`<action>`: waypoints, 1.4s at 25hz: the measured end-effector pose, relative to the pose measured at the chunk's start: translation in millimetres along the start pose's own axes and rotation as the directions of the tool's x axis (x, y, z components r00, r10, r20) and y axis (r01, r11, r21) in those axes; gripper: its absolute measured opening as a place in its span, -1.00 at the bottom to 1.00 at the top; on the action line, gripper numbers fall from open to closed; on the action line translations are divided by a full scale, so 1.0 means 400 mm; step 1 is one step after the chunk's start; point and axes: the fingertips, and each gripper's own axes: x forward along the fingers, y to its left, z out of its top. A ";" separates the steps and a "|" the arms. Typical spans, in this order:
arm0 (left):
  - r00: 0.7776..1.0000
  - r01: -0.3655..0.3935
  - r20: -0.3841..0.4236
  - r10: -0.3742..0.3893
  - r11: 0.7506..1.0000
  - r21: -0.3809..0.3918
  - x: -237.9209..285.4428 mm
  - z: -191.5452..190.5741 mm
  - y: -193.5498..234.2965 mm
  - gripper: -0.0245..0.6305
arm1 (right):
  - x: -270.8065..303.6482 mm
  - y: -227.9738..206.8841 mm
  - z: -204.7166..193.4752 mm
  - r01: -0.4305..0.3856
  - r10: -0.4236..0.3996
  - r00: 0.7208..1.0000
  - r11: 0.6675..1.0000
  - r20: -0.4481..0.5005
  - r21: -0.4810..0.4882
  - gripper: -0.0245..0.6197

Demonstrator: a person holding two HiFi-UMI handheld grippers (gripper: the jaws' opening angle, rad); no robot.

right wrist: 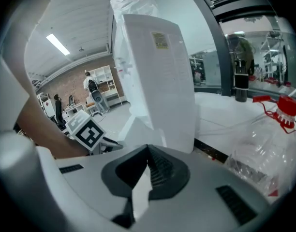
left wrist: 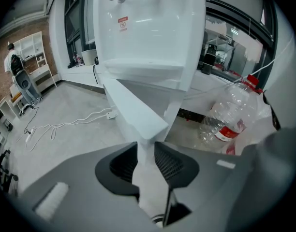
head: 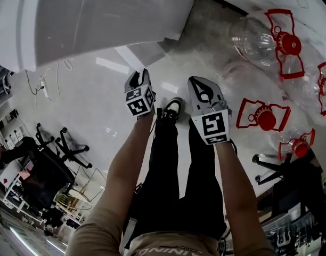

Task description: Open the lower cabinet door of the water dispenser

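The white water dispenser (head: 88,20) stands at the upper left of the head view. Its lower cabinet door (head: 139,56) is swung out from the body. My left gripper (head: 139,81) is at the door's free edge. In the left gripper view the door (left wrist: 133,108) runs toward me and its edge sits between the pads, which press on both sides of it; my left gripper (left wrist: 145,151) is shut on it. My right gripper (head: 202,89) hangs beside it to the right, apart from the door. In the right gripper view its jaws (right wrist: 148,151) meet at the tips with nothing between them, facing the dispenser's side (right wrist: 157,71).
Empty clear water bottles with red handles (head: 259,33) lie on the floor right of the dispenser, one of them (left wrist: 230,115) close to the open cabinet. A cable with a power strip (head: 43,87) lies to the left. Office chairs (head: 62,148) stand at the lower left.
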 end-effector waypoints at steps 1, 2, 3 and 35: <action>1.000 0.000 -0.003 0.000 1.000 0.003 -0.004 -0.006 0.012 -0.56 | 0.007 0.010 0.003 -0.005 0.005 1.000 1.000 0.000 -0.006 -0.90; 1.000 -0.003 -0.005 0.003 1.000 -0.001 -0.007 -0.012 0.025 -0.57 | 0.015 0.021 0.005 -0.007 0.007 1.000 1.000 0.001 -0.010 -0.90; 1.000 -0.007 -0.006 0.007 1.000 -0.009 -0.010 -0.018 0.039 -0.58 | 0.024 0.032 0.006 -0.008 0.008 1.000 1.000 0.000 -0.012 -0.90; 0.995 0.052 -0.091 -0.038 0.985 0.163 -0.045 -0.088 0.585 -0.86 | 0.282 0.461 0.058 0.014 -0.016 0.994 1.000 -0.112 -0.018 -0.90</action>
